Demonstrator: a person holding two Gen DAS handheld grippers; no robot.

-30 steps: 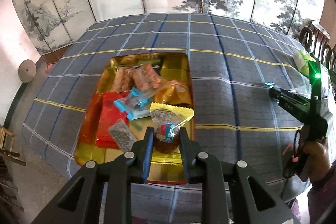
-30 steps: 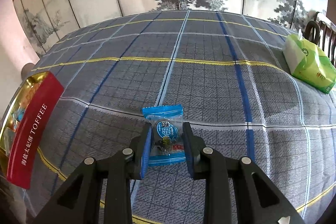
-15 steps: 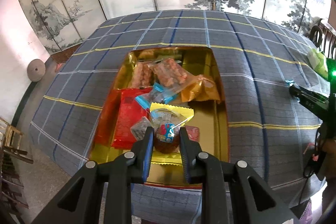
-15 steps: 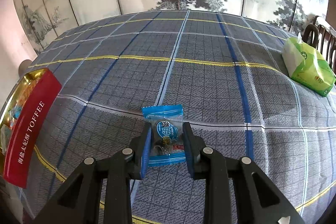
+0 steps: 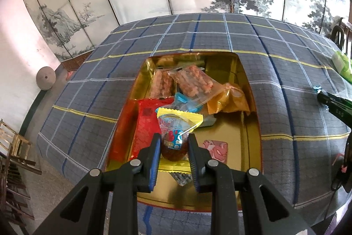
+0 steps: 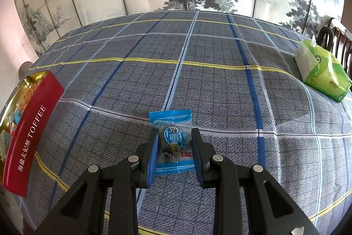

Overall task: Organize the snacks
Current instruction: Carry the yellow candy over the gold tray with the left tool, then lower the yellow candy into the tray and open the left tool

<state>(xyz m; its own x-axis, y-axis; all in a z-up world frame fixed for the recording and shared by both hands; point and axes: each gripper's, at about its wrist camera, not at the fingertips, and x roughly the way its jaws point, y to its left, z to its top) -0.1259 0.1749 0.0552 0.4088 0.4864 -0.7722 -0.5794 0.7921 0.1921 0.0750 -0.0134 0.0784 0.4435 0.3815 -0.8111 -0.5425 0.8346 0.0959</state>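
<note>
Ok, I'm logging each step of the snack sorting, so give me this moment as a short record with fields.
left gripper: shut on yellow-edged snack packet, above the tin
right gripper: shut on blue candy packet, over the tablecloth
gold tin: open, holds several wrapped snacks
tin side: red, reads TOFFEE
tissue pack: green, far right on the cloth

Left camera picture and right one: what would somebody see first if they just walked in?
First, the gold toffee tin full of wrapped snacks, in the middle of the checked tablecloth. Above it, the left tool pinches a yellow-edged snack packet. Off to the side, the right tool grips a blue candy packet, and a green tissue pack sits far right.
</note>
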